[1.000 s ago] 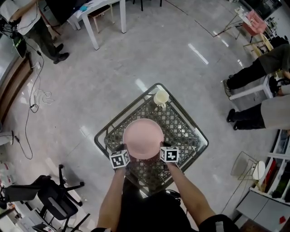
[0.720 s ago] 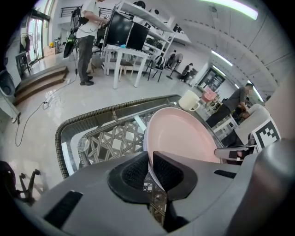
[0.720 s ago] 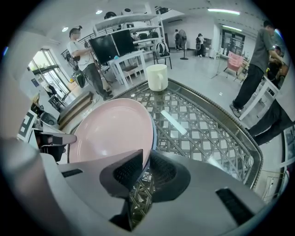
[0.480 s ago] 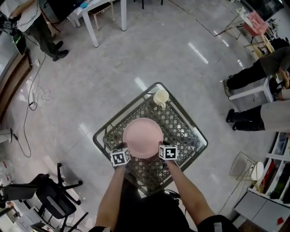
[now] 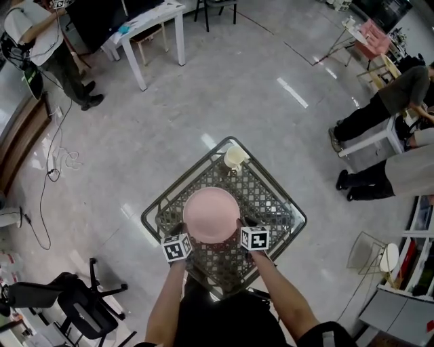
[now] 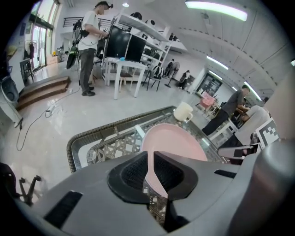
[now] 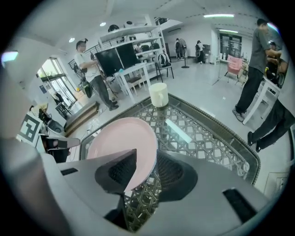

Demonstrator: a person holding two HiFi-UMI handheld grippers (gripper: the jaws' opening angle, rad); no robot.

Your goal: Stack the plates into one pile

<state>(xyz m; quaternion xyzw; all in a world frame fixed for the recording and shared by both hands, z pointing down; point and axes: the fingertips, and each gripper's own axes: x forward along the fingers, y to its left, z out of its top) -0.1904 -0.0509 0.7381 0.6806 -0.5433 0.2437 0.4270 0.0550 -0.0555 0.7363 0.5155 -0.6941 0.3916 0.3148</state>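
A pink plate (image 5: 211, 215) lies over the middle of a woven table with a glass top (image 5: 274, 198). My left gripper (image 5: 182, 230) is at the plate's near left edge. In the left gripper view the left gripper (image 6: 153, 173) is shut on the plate (image 6: 177, 143), its thin rim pinched between both pads. My right gripper (image 5: 244, 223) is at the near right edge. Its jaws have just been opening. In the right gripper view the right gripper (image 7: 140, 173) stands open with the plate (image 7: 122, 138) rim still between the jaws, a gap showing on the right side.
A cream cup (image 5: 234, 157) stands at the table's far corner. A white table (image 5: 146, 20) and a standing person (image 5: 41, 41) are at the far left, seated people (image 5: 386, 101) at the right, and an office chair (image 5: 74, 301) at the near left.
The table, plate and both grippers sit a little lower in the head view than before. Both grippers stay at the plate's near edge, with the right one slightly further out.
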